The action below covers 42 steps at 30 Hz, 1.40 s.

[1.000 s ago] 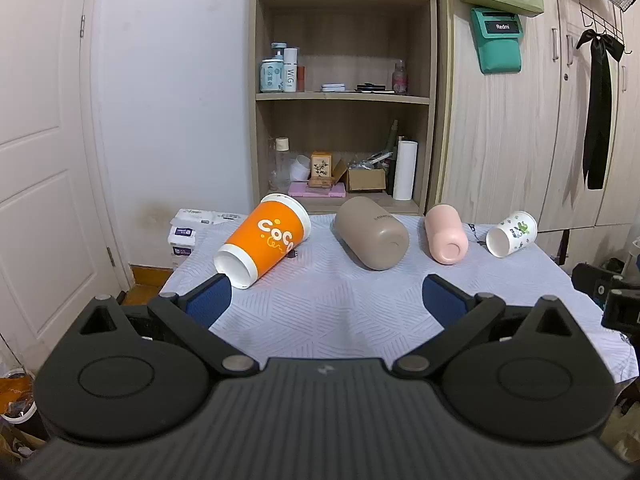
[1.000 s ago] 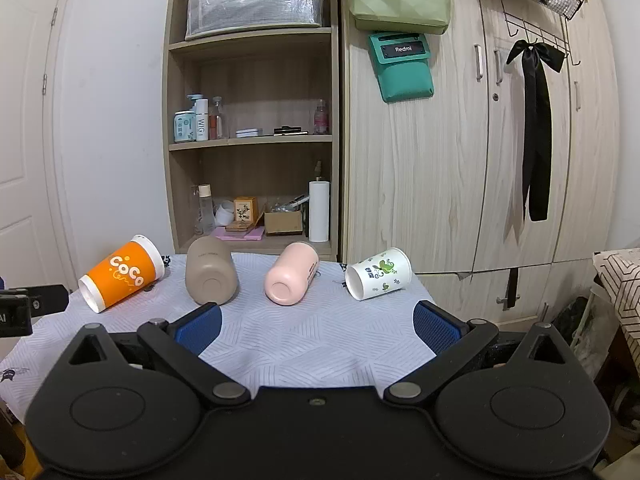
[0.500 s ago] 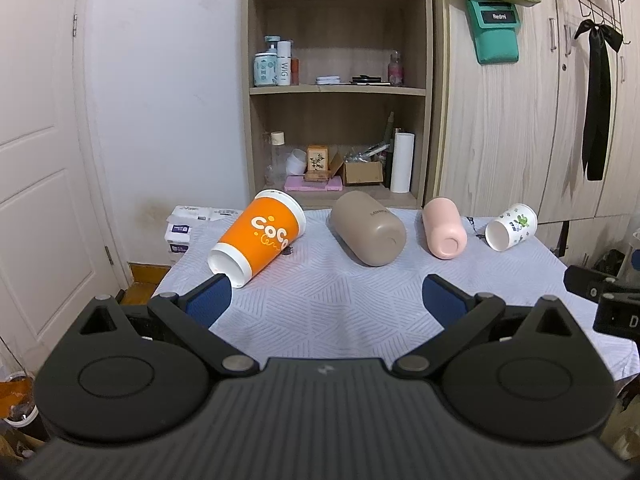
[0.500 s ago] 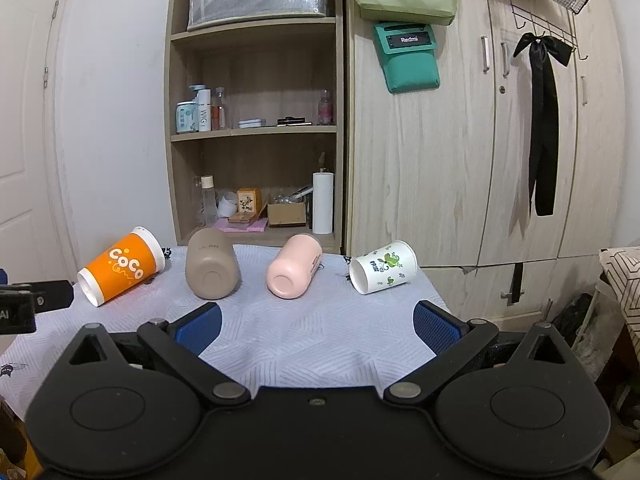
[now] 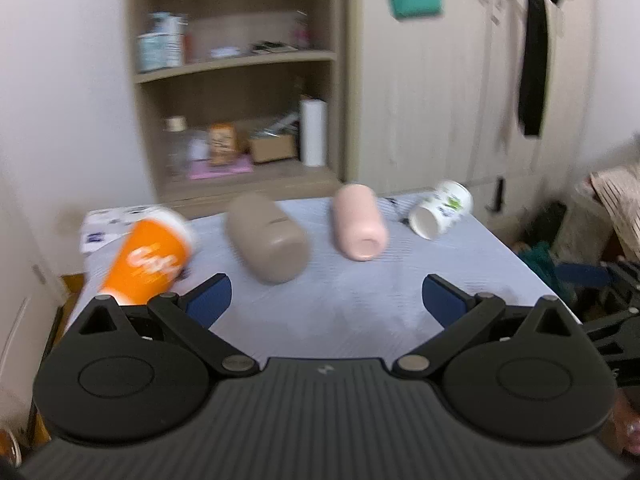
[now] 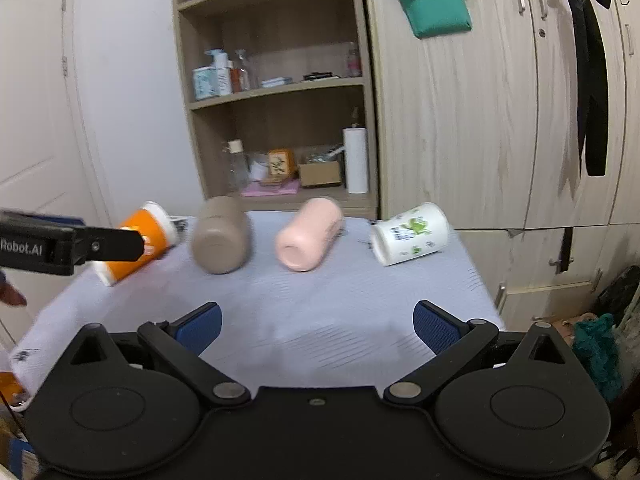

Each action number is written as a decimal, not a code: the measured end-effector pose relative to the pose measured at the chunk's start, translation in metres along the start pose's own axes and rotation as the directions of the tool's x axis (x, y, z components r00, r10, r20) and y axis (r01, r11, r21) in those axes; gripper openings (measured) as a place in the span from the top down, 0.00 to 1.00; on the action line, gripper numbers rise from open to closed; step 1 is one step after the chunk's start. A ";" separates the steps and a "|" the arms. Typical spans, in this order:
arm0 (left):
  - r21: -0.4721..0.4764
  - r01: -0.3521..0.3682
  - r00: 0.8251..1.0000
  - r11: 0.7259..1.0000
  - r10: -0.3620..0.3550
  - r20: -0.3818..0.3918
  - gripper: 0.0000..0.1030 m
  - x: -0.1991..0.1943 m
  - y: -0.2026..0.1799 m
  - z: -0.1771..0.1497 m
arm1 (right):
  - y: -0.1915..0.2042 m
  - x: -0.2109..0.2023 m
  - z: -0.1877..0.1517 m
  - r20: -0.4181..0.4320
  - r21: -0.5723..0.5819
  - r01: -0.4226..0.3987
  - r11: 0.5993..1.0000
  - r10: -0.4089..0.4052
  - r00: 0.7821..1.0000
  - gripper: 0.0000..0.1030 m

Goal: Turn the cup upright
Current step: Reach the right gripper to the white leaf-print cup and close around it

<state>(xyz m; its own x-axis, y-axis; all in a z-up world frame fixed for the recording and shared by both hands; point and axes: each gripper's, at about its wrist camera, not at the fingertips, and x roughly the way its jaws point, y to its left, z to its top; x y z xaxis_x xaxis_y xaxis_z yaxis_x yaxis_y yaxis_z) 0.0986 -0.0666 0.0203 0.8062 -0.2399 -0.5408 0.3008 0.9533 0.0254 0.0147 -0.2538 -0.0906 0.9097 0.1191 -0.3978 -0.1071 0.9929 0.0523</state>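
Both grippers stand wide apart at the jaws and hold nothing: we note the left gripper (image 5: 326, 300) with its blue pads (image 5: 210, 300) spread above the near part of the table (image 5: 360, 304), and the right gripper (image 6: 316, 326) likewise spread, pads (image 6: 434, 326) clear of every cup. We find four cups lying on their sides in a row across the far half of the white-covered table. From the left: an orange cup (image 5: 146, 262) with white lettering, its white rim toward the near left edge; a taupe cup (image 5: 268, 238), closed end toward the camera; a pink cup (image 5: 358, 226), also end-on; and a white cup (image 5: 440, 210) with green print, its open mouth turned toward the near left. None touches its neighbour, as far as we can tell. In the left wrist view the orange cup sits just beyond the left pad, partly hidden behind that finger; we cannot tell whether they touch, and the view is blurred. In the right wrist view the left gripper's black body (image 6: 68, 246), marked "Robot.AI", reaches in from the left edge and overlaps the orange cup (image 6: 138, 248); contact cannot be confirmed. The white cup (image 6: 412, 234) lies near the table's far right corner, well beyond the right gripper. Behind the table stand a wooden shelf unit (image 6: 276, 92) with bottles and boxes, and a wardrobe (image 6: 480, 120) carrying a green pouch (image 6: 434, 0) and a black ribbon (image 6: 588, 68).
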 end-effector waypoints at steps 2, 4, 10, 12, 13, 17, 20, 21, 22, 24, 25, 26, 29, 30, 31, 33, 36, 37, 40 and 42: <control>0.027 0.043 0.999 0.999 -0.042 -0.030 0.00 0.019 -0.011 0.011 | -0.013 0.011 0.004 -0.014 0.003 0.002 1.000 -0.002 1.000 0.00; 0.028 0.089 0.994 0.996 -0.086 -0.069 0.01 0.037 -0.021 0.018 | -0.028 0.024 0.006 -0.030 0.022 -0.014 1.000 0.015 0.999 0.00; 0.047 0.189 0.978 0.981 -0.183 -0.103 0.01 0.082 -0.049 0.039 | -0.061 0.064 0.007 -0.082 0.076 -0.075 0.994 0.082 0.993 0.00; 0.079 0.213 0.972 0.974 -0.203 -0.118 0.02 0.099 -0.059 0.050 | -0.069 0.075 0.007 -0.090 0.104 -0.097 0.990 0.107 0.990 0.00; 0.091 0.225 0.969 0.970 -0.212 -0.130 0.03 0.108 -0.062 0.056 | -0.072 0.079 0.007 -0.092 0.117 -0.110 0.987 0.121 0.988 0.00; 0.152 0.276 0.952 0.949 -0.248 -0.177 0.03 0.143 -0.079 0.075 | -0.087 0.103 0.013 -0.099 0.167 -0.131 0.977 0.149 0.984 0.01; 0.204 0.289 0.950 0.935 -0.255 -0.178 0.03 0.162 -0.090 0.083 | -0.094 0.119 0.017 -0.110 0.176 -0.102 0.979 0.122 0.986 0.13; 0.220 0.289 0.951 0.932 -0.255 -0.174 0.03 0.168 -0.092 0.085 | -0.096 0.124 0.018 -0.115 0.177 -0.088 0.980 0.110 0.987 0.13; 0.228 0.292 0.951 0.929 -0.257 -0.172 0.03 0.175 -0.094 0.088 | -0.098 0.128 0.019 -0.115 0.181 -0.085 0.980 0.107 0.988 0.14; 0.207 0.316 0.941 0.926 -0.279 -0.191 0.03 0.192 -0.094 0.096 | -0.104 0.138 0.022 -0.128 0.203 -0.085 0.976 0.113 0.985 0.15; 0.192 0.329 0.935 0.925 -0.291 -0.203 0.04 0.202 -0.094 0.100 | -0.106 0.142 0.023 -0.128 0.213 -0.085 0.973 0.114 0.985 0.15; 0.180 0.346 0.927 0.921 -0.306 -0.217 0.04 0.210 -0.094 0.104 | -0.109 0.146 0.024 -0.126 0.226 -0.084 0.970 0.114 0.985 0.15; 0.164 0.392 0.901 0.905 -0.341 -0.269 0.08 0.237 -0.097 0.113 | -0.117 0.157 0.026 -0.127 0.283 -0.092 0.955 0.132 0.983 0.15; 0.160 0.415 0.885 0.895 -0.358 -0.297 0.14 0.247 -0.098 0.116 | -0.120 0.161 0.026 -0.128 0.306 -0.099 0.947 0.144 0.981 0.15; 0.157 0.429 0.877 0.889 -0.369 -0.309 0.18 0.255 -0.099 0.117 | -0.122 0.164 0.026 -0.130 0.323 -0.105 0.941 0.154 0.979 0.15; 0.166 0.434 0.876 0.885 -0.372 -0.307 0.18 0.267 -0.100 0.120 | -0.124 0.168 0.025 -0.129 0.348 -0.104 0.932 0.158 0.979 0.15; 0.162 0.455 0.864 0.876 -0.389 -0.320 0.21 0.284 -0.101 0.123 | -0.129 0.174 0.024 -0.130 0.378 -0.100 0.920 0.160 0.978 0.15; 0.158 0.463 0.856 0.872 -0.395 -0.333 0.24 0.289 -0.101 0.123 | -0.130 0.175 0.024 -0.128 0.388 -0.099 0.917 0.160 0.979 0.15; 0.148 0.460 0.849 0.875 -0.386 -0.361 0.28 0.303 -0.104 0.119 | -0.136 0.180 0.025 -0.110 0.429 -0.099 0.898 0.160 0.981 0.15; 0.121 0.445 0.853 0.887 -0.379 -0.360 0.28 0.308 -0.102 0.119 | -0.140 0.183 0.026 -0.095 0.456 -0.115 0.883 0.177 0.980 0.15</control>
<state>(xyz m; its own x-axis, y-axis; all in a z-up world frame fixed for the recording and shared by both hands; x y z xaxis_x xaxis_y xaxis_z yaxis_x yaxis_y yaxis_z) 0.3769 -0.2600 -0.0490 0.3902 -0.4999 -0.7732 0.6871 0.7171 -0.1168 0.2063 -0.3709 -0.1467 0.8341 0.2929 -0.4674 -0.0165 0.8602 0.5096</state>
